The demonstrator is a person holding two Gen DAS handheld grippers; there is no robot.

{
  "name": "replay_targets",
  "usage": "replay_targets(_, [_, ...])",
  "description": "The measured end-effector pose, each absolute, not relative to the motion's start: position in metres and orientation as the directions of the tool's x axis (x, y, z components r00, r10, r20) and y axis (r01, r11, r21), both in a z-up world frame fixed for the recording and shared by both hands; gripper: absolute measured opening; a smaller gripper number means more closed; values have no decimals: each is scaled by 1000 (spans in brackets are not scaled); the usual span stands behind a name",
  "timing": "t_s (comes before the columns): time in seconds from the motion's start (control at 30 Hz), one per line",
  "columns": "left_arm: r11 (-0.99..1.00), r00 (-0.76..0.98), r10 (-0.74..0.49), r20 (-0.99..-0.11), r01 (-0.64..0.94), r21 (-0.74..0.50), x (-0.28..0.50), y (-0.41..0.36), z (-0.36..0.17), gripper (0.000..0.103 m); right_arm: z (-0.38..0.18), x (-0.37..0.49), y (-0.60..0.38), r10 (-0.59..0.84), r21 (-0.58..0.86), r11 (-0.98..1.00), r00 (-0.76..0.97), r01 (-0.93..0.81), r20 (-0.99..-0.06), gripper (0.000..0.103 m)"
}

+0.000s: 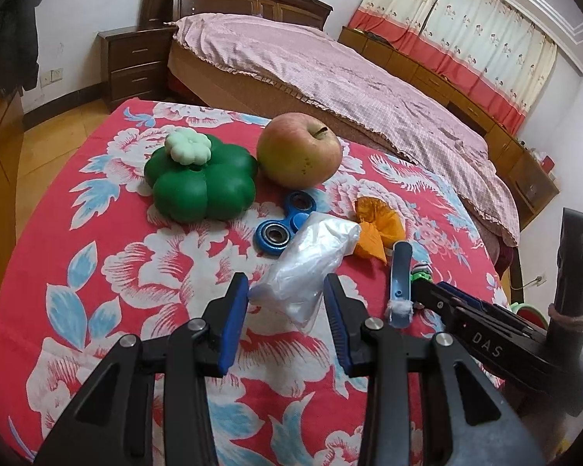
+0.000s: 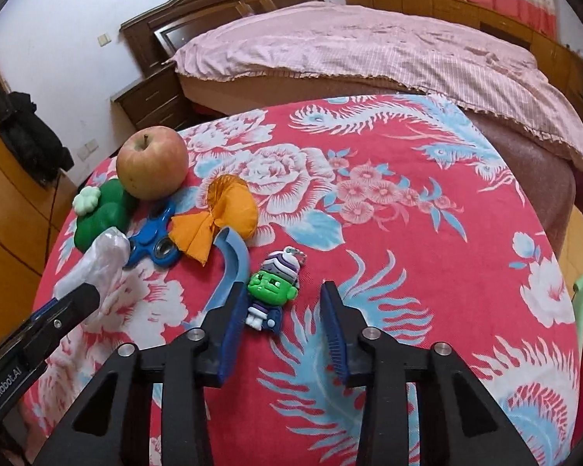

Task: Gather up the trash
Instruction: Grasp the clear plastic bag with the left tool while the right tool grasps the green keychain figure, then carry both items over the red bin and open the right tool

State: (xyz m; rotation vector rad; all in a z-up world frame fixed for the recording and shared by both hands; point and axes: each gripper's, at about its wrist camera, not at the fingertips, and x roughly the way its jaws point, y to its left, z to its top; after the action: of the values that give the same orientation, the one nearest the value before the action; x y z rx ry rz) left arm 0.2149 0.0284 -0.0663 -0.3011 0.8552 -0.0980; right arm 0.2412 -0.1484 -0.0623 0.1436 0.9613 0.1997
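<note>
A crumpled clear plastic bag [image 1: 311,264] lies on the red floral tablecloth [image 1: 136,264], its near end between the open fingers of my left gripper [image 1: 287,291]; the pads are not touching it. The bag also shows in the right wrist view [image 2: 101,260]. An orange crumpled wrapper [image 1: 377,229] [image 2: 221,213] lies just right of the bag. My right gripper [image 2: 281,299] is open and empty over the cloth, with a green-faced toy keychain [image 2: 272,287] just inside its left finger. A pale blue curved plastic piece [image 2: 233,268] [image 1: 400,283] lies beside it.
A red-yellow apple [image 1: 299,151], a green clover-shaped container [image 1: 200,178] and a blue fidget spinner [image 1: 287,221] sit at the back of the table. A bed with a pink cover [image 1: 330,70] and a dark nightstand [image 1: 136,62] stand behind.
</note>
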Motion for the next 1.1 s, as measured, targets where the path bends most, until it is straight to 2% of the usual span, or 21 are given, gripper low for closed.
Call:
replay_targets(0.03, [953,654,-206,-728,-34,-300,215,28,-66,40,-62,241,-147,240,213,970,555,-113,-797,27])
replay_targets(0.07, [953,652,-207,-729,-33,-301,215,27,-67,40,-61,240,-146,241,209,970,554,-120,-797,26])
replay_targets(0.6, [950,657,-258,-708,39,-309,187,2,-45,40,-36,183,-183,309,312,945,589,-101,-747,26])
replay_targets(1.1, [925,628,-369,-686,172,-340,148,-48,-21,40,11,99,-246,263,353,935,703,-18,-661,26])
